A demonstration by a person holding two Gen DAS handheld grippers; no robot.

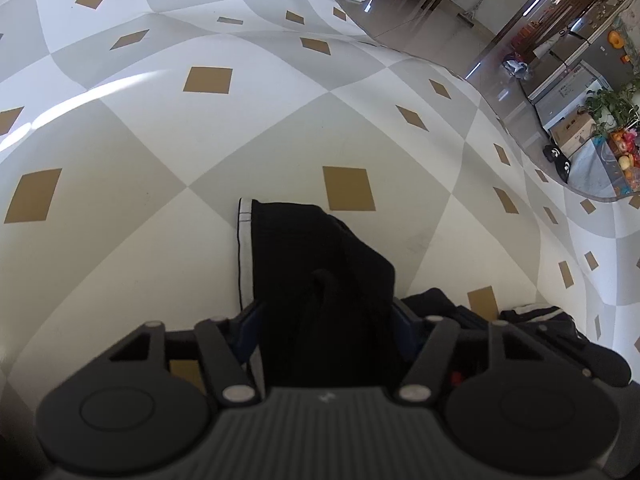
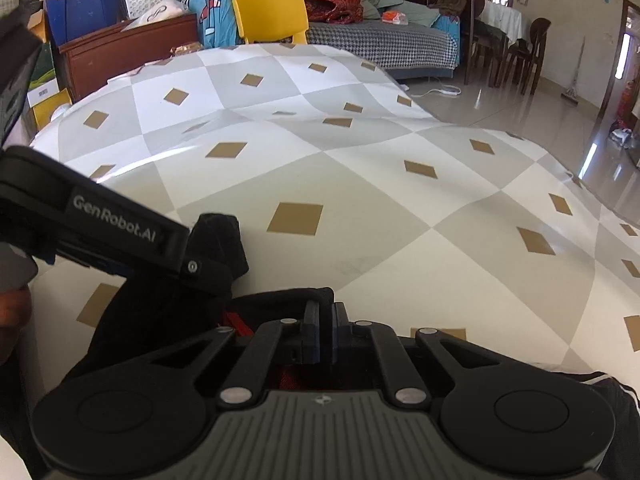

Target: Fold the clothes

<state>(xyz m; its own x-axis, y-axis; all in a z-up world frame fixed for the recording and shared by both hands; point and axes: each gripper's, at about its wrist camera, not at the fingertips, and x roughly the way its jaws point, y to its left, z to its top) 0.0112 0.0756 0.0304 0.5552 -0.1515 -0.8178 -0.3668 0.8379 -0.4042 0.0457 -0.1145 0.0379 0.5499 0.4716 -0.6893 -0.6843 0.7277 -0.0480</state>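
Observation:
A black garment [image 1: 288, 248] with a white striped trim lies bunched at the near edge of a table covered in a grey-and-white checked cloth [image 1: 240, 140]. My left gripper [image 1: 326, 312] is shut on a thick fold of it, and the cloth rises between the fingers. More of the garment [image 1: 552, 320] trails off to the right. In the right wrist view my right gripper [image 2: 325, 316] is shut, its pads pinching the edge of the black garment [image 2: 160, 312]. The left gripper [image 2: 208, 264] reaches in from the left with black cloth at its tip.
The checked tablecloth [image 2: 360, 184] stretches far ahead. Its edge drops to a shiny tiled floor [image 2: 520, 120] on the right. Behind the table stand a yellow chair [image 2: 270, 18], a sofa piled with clothes [image 2: 380, 40] and storage boxes [image 2: 84, 12].

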